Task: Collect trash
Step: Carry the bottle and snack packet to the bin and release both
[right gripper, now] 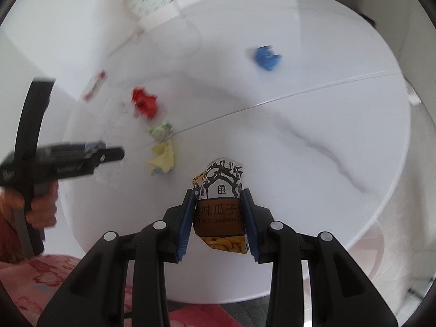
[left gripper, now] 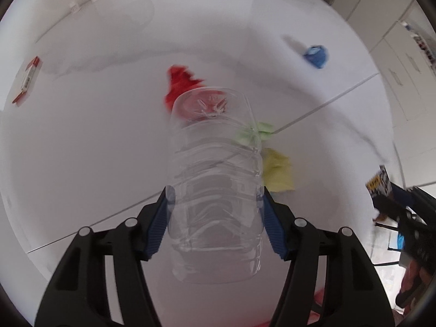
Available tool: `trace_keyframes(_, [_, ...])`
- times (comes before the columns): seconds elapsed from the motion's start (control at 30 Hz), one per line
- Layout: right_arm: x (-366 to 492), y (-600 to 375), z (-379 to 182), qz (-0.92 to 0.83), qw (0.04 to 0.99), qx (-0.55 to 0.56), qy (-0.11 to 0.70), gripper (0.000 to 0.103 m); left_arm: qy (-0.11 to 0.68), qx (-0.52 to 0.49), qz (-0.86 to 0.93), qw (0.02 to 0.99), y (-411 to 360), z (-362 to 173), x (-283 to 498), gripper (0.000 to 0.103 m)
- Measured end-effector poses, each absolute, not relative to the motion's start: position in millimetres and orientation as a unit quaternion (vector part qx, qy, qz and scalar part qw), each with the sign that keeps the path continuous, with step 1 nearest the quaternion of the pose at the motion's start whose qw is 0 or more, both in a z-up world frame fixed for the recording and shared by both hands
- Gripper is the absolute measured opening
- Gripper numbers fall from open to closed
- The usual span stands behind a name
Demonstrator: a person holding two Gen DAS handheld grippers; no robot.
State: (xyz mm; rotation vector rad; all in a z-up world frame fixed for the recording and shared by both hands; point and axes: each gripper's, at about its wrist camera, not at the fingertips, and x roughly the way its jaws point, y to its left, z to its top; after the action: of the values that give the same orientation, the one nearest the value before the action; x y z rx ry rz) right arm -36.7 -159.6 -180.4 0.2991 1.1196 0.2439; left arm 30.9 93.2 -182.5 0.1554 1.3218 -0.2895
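Between the blue pads of the left tongs (left gripper: 215, 212) sits a clear plastic bottle (left gripper: 215, 179), empty by the look of it, clamped across its ribbed body. Its long axis runs straight out along the fingers, base end pointing away toward the worktop (left gripper: 95, 125).

Right tongs (right gripper: 219, 218) are closed on a sunflower seed packet (right gripper: 219, 207), torn open, seeds showing at the lower edge; packet stands lengthwise between the pads, top edge forward.

Both pieces are lifted clear of the white marbled surface, so far as I can judge.

Loose trash left on the worktop: red paper wad (right gripper: 144, 103), green wad (right gripper: 160, 130) and yellow wad (right gripper: 163, 159) in a close run just past the bottle's base, nearer the left hand; blue wad (right gripper: 265, 58) well apart, farther out. A small red-and-white box (left gripper: 26, 81) lies off at the far left edge. No bin is in either view, so where the held pieces go I cannot tell.
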Motion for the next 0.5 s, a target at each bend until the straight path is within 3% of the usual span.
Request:
trace_keyframes(0.27, [-80, -261, -204, -0.014, 0.821, 0.208, 0.531, 0.035, 0.579, 0.115, -0.233, 0.773, 26, -155, -3, 0.061])
trace_keyframes(0.5, [-117, -323, -300, -0.098, 0.764, 0.243, 0.59, 0.035, 0.552, 0.179, -0.308, 0.754, -42, -150, -30, 0.061])
